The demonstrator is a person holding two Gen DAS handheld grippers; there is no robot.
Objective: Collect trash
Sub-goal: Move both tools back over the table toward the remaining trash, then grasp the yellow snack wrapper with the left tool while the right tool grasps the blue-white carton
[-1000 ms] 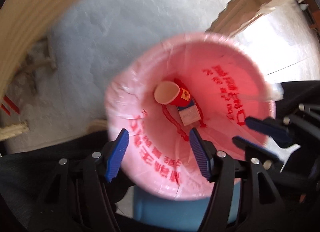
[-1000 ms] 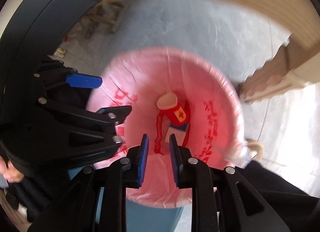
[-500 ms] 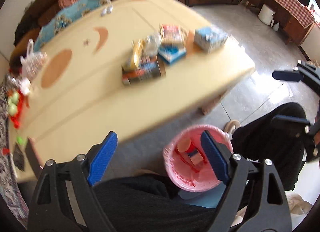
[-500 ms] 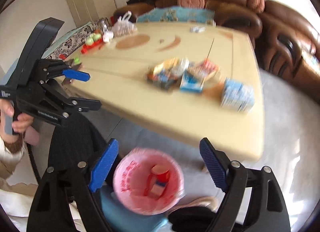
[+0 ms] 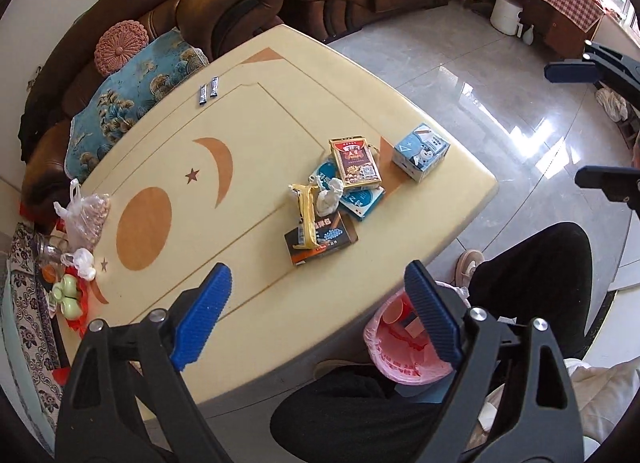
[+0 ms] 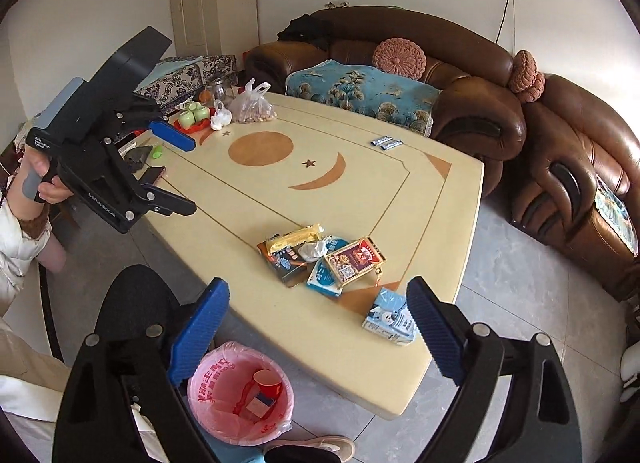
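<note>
Right wrist view: the right gripper has just been opening and stands wide with nothing between its jaws, as does the left gripper. Boxes and wrappers lie heaped on the surface; the pink-lined bin on the floor holds a red cup.

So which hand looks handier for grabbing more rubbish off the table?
Probably the right gripper: it is open, empty, and the milk carton lies almost between its fingers. The left gripper, also open, hangs further from the pile.
</note>
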